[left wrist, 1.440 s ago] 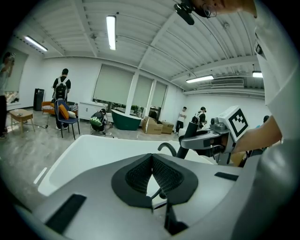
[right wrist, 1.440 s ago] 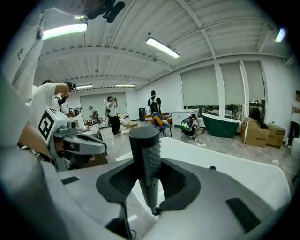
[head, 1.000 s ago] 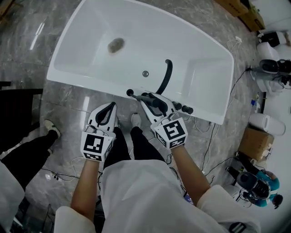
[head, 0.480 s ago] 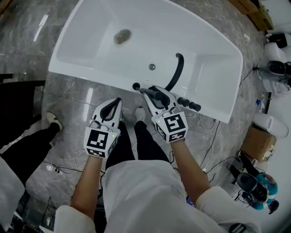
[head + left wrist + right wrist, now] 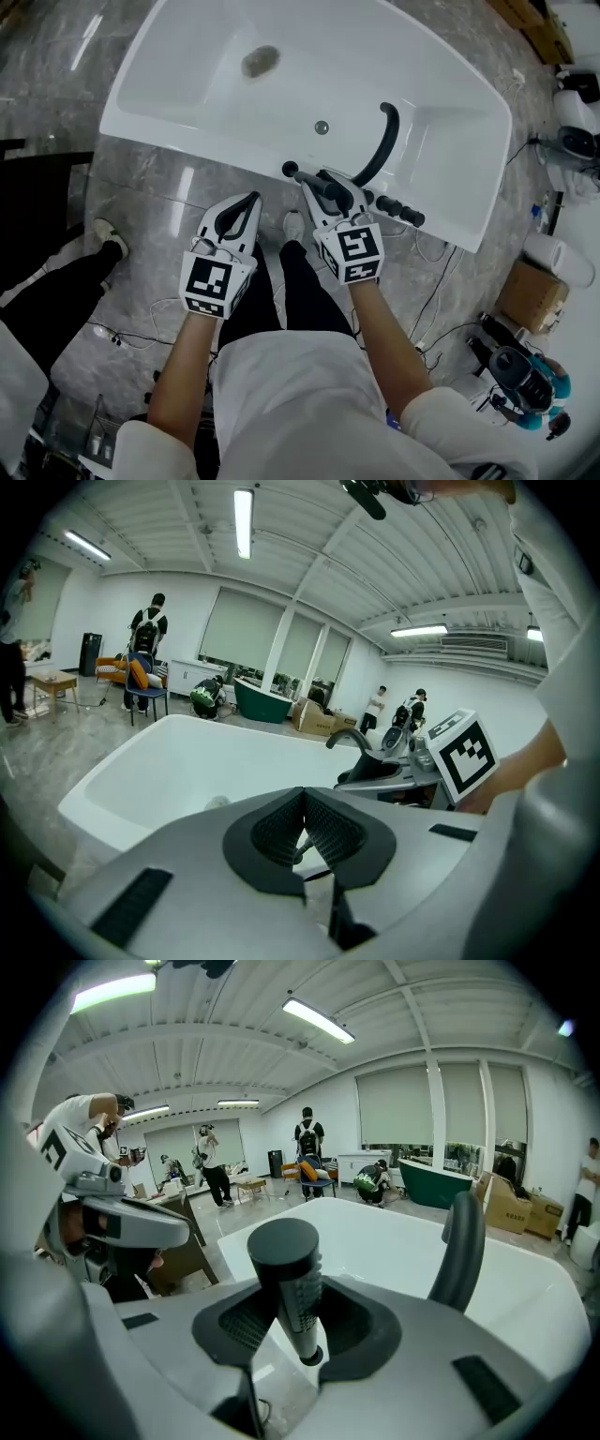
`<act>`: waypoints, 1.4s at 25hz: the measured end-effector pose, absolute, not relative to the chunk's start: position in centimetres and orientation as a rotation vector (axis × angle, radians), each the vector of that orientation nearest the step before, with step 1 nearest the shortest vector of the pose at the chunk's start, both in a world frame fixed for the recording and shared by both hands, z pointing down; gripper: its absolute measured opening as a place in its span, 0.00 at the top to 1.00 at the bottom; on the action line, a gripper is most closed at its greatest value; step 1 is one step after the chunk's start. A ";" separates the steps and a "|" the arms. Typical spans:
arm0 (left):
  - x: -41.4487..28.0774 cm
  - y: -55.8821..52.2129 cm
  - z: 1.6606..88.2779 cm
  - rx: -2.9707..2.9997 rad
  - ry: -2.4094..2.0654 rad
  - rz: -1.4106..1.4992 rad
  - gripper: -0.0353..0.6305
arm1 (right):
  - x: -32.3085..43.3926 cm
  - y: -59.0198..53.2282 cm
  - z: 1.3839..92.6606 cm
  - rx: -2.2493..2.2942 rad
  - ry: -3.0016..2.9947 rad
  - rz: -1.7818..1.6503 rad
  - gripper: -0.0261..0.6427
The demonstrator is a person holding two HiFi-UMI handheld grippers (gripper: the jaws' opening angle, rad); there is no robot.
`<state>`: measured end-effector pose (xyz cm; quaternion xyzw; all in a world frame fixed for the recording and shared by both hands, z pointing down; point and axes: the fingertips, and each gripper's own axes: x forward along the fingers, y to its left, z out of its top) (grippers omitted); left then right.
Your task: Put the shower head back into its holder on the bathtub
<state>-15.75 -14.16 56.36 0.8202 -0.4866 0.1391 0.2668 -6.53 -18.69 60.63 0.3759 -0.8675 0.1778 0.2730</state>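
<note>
A: While the right tongs (image 5: 295, 1326) clamp the shower head (image 5: 286, 1260) by its dark handle, where is it?

B: Just above the bathtub (image 5: 187, 84) near rim, beside the curved black spout (image 5: 380, 150) — left tongs (image 5: 302, 827) pressed together, empty, over the floor (image 5: 150, 206).

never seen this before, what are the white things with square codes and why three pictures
No robot: a person in a white coat holds a white handheld tool in each hand; the square-patterned cubes belong to them. The head view comes from a camera on the person's head, looking down; the other two come from cameras riding on each tool, looking along its jaws. Below stands a white bathtub on a grey marble floor, with a black curved spout on its rim. The right tool grips the dark cylindrical shower head. The left tool is shut and empty.
</note>
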 end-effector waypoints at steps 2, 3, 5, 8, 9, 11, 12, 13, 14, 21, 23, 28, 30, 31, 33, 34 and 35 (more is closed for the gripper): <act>-15.9 -14.2 56.8 2.207 -1.312 0.379 0.93 | -6.6 -18.9 61.3 1.025 -2.322 0.492 0.74; -15.9 -14.4 57.0 2.205 -1.311 0.379 0.93 | -6.6 -19.1 61.6 1.034 -2.315 0.499 0.74; -16.1 -14.6 57.3 2.203 -1.307 0.378 0.93 | -6.8 -19.5 62.2 1.051 -2.304 0.513 0.74; -16.3 -14.9 57.7 2.200 -1.302 0.375 0.93 | -7.1 -19.9 63.1 1.064 -2.289 0.528 0.74; -16.4 -14.9 57.8 2.198 -1.301 0.375 0.93 | -7.2 -20.0 63.4 1.066 -2.284 0.531 0.74; -16.6 -14.9 58.1 2.193 -1.301 0.375 0.93 | -7.3 -20.2 63.9 1.070 -2.275 0.537 0.74; -16.7 -14.9 58.3 2.190 -1.301 0.374 0.93 | -7.3 -20.2 64.2 1.073 -2.270 0.540 0.74; -16.8 -14.9 58.5 2.188 -1.301 0.374 0.93 | -7.4 -20.3 64.5 1.075 -2.265 0.542 0.74; -16.9 -14.9 58.7 2.187 -1.300 0.374 0.93 | -7.4 -20.4 64.8 1.075 -2.260 0.544 0.74; -16.8 -15.8 59.4 2.202 -1.267 0.383 0.93 | -7.8 -20.4 66.6 1.067 -2.234 0.563 0.74; -16.7 -16.1 59.5 2.198 -1.263 0.384 0.93 | -7.6 -20.6 67.0 1.066 -2.226 0.569 0.74; -16.5 -16.2 59.8 2.194 -1.255 0.391 0.93 | -7.4 -20.7 67.8 1.061 -2.216 0.585 0.74; -16.5 -16.2 60.0 2.195 -1.254 0.394 0.93 | -7.4 -20.6 68.2 1.058 -2.212 0.589 0.74; -16.5 -16.3 60.0 2.195 -1.253 0.396 0.93 | -7.4 -20.5 68.3 1.058 -2.210 0.592 0.74; -16.5 -16.3 60.2 2.195 -1.250 0.401 0.93 | -7.4 -20.4 68.6 1.058 -2.205 0.594 0.74; -16.5 -16.3 60.3 2.194 -1.249 0.404 0.93 | -7.4 -20.3 68.7 1.057 -2.202 0.594 0.74; -16.5 -16.3 60.4 2.193 -1.248 0.407 0.93 | -7.3 -20.3 68.9 1.053 -2.200 0.594 0.74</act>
